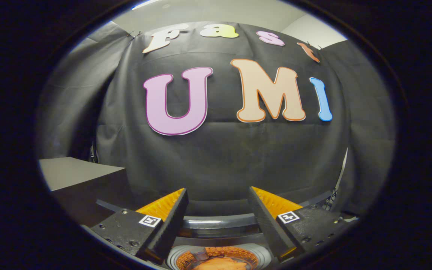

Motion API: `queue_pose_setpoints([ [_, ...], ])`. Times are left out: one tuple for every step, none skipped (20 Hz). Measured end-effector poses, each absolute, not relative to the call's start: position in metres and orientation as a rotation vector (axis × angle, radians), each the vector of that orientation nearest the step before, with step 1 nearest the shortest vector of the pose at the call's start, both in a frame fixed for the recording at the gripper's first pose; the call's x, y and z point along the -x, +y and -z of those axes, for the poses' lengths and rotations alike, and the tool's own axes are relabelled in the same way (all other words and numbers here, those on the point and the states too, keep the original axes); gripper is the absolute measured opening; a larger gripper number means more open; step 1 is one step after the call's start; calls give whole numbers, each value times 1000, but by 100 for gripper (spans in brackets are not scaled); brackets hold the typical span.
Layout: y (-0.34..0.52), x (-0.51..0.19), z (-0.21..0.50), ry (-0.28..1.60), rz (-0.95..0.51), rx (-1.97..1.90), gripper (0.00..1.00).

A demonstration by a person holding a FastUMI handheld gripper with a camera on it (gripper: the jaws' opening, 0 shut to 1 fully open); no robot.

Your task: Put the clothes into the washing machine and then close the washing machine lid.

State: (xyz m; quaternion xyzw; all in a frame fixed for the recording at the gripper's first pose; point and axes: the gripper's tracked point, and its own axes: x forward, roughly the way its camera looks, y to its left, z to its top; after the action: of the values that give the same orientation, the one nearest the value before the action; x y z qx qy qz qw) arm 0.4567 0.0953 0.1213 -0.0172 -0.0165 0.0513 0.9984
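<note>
Below the wide-open, empty gripper, orange clothes are seen already inside the washing machine drum. Loading is judged finished; the lid must next be located and closed.

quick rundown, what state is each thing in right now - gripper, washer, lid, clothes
gripper: open, fingers spread apart with nothing between them, held above the washing machine
washing machine: drum opening uncovered, seen from above between the fingers
lid: open, its curved edge standing beyond the drum
clothes: orange garment lying inside the drum
grey box: beside the machine, top closed and flat
</note>
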Motion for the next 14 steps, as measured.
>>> queue_pose_setpoints([
  [96,-453,-113,6,-110,35,97],
  [95,-447,-105,41,-111,37,97],
  [95,-441,-104,48,-109,41,97],
  [95,-441,-104,42,-111,41,98],
  [94,-444,-103,39,-106,44,97],
  [93,-446,-102,40,-103,48,97],
  [93,-444,-100,44,-105,46,97],
  [94,-443,-100,49,-106,41,97],
  [94,-441,-98,53,-106,35,97],
  [95,-440,-98,53,-105,29,98],
  [95,-439,-98,52,-101,26,97],
  [94,-438,-98,54,-97,28,98],
  [94,-437,-97,60,-95,27,98],
  [94,-435,-96,68,-95,24,97],
])
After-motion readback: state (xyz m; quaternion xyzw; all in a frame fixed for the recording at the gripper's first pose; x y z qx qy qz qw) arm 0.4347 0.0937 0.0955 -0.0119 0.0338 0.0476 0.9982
